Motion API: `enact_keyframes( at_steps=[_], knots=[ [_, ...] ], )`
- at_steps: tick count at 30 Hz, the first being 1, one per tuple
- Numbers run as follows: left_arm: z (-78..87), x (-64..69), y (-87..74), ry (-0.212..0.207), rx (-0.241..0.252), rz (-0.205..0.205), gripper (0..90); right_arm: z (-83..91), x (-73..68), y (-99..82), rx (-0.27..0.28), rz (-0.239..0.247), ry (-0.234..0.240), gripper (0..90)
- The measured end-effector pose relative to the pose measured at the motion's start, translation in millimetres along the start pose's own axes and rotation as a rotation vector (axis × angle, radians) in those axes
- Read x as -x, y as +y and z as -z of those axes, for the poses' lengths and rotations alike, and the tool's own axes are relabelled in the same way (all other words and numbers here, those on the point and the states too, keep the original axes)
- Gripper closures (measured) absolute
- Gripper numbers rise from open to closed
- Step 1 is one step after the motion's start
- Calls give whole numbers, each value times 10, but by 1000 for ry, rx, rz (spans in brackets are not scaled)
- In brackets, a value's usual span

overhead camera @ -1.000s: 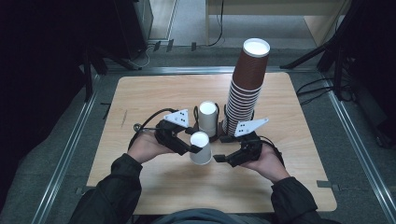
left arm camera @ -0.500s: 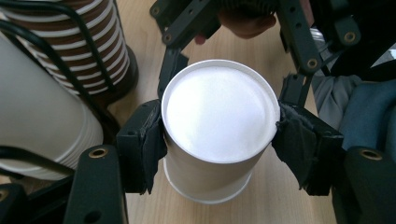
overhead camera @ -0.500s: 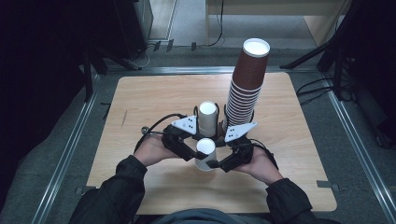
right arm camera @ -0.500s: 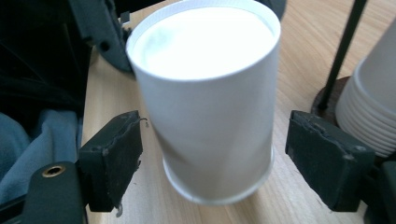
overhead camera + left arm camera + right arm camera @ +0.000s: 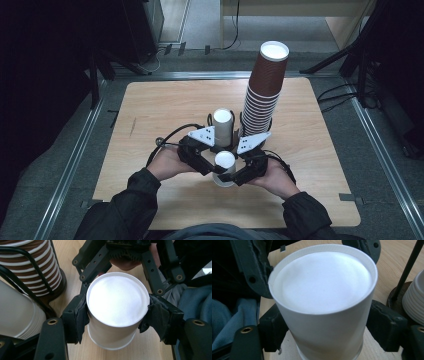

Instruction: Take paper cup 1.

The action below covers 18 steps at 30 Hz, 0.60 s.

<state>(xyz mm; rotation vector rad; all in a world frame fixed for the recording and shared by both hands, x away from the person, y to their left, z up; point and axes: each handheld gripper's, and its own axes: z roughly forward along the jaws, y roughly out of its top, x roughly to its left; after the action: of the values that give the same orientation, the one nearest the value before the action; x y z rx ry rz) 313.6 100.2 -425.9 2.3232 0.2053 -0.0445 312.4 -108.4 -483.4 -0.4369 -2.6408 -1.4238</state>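
A white paper cup (image 5: 225, 160) stands upside down on the wooden table (image 5: 165, 110), near the front middle. My left gripper (image 5: 212, 167) comes in from the left and is shut on it; in the left gripper view its pads (image 5: 80, 315) press the cup (image 5: 117, 300) just under its flat base. My right gripper (image 5: 236, 174) comes in from the right. Its jaws have just been closing with the cup (image 5: 322, 282) between them, and both pads (image 5: 382, 325) lie against the cup's lower wall. A second rim shows below the cup (image 5: 112, 346), as of a nested cup.
A tall stack of brown cups (image 5: 265, 85) rises behind the grippers, with a shorter stack of white cups (image 5: 222, 125) to its left, both in a black wire holder (image 5: 37, 272). Bare tabletop lies left, right and far back.
Both hands have drawn together at the front of the table. The right gripper, which stood off to the cup's right, now has its jaws around the cup.
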Motion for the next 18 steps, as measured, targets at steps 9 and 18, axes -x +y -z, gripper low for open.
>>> enact_keyframes(
  at_steps=[9,18],
  knots=[
    [-28,-25,-31,3,8,43,350,2,-2,4,-13,12,-10,277],
    [26,-119,-67,-29,38,159,156,1,14,-13,-22,23,-26,292]
  ],
)
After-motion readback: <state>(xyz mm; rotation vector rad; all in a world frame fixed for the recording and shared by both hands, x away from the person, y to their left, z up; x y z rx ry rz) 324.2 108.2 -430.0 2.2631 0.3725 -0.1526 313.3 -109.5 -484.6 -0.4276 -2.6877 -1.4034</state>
